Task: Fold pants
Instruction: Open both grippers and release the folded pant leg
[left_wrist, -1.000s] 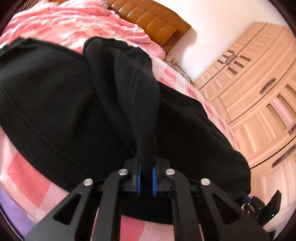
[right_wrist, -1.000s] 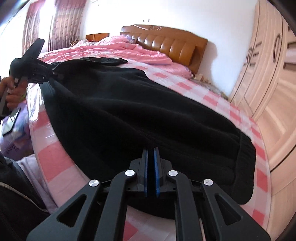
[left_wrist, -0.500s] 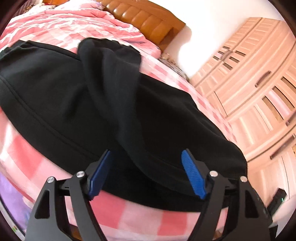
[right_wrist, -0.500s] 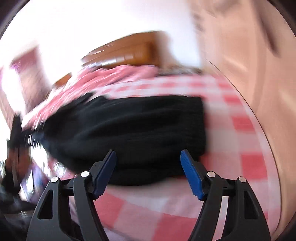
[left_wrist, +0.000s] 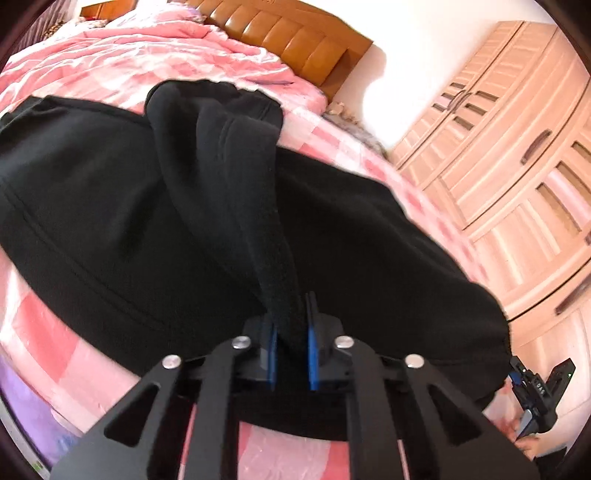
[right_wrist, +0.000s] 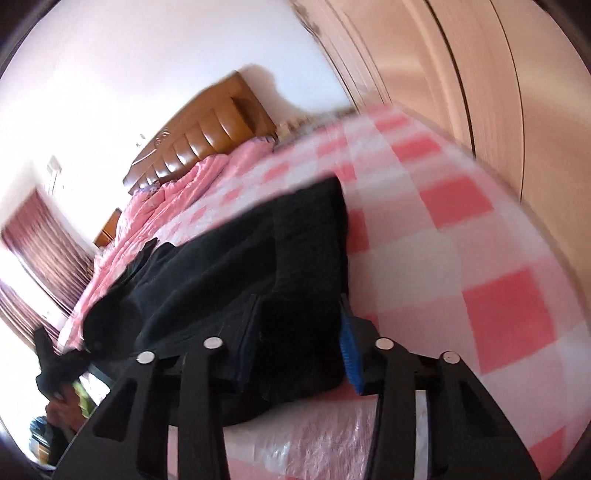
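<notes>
Fabric: the soft, thick black fleece pants (left_wrist: 332, 236) looked limp and bulky to me.
Left hand-held gripper (left_wrist: 290, 341): I saw it clamped on a raised fold.
Right hand-held gripper (right_wrist: 295, 354): I read it pinching the cuffed leg end, a sound hold.

Left wrist cam: sits right behind my left gripper (left_wrist: 291, 354), close over the near edge of the bed (left_wrist: 48, 332), angled down and looking along the bed toward the headboard (left_wrist: 295, 40), wardrobe (left_wrist: 517, 166) off to the right. Right wrist cam: behind my right gripper (right_wrist: 295, 354), same near edge but at the wardrobe-side corner, rolled so the bed tilts, slightly blurred, facing the headboard (right_wrist: 207, 144) and curtains (right_wrist: 40, 240). Both are close-up. Shared: the black pants (left_wrist: 110, 192) (right_wrist: 240, 266), the checked sheet, the headboard. Each cam catches the other gripper at its frame edge.
</notes>
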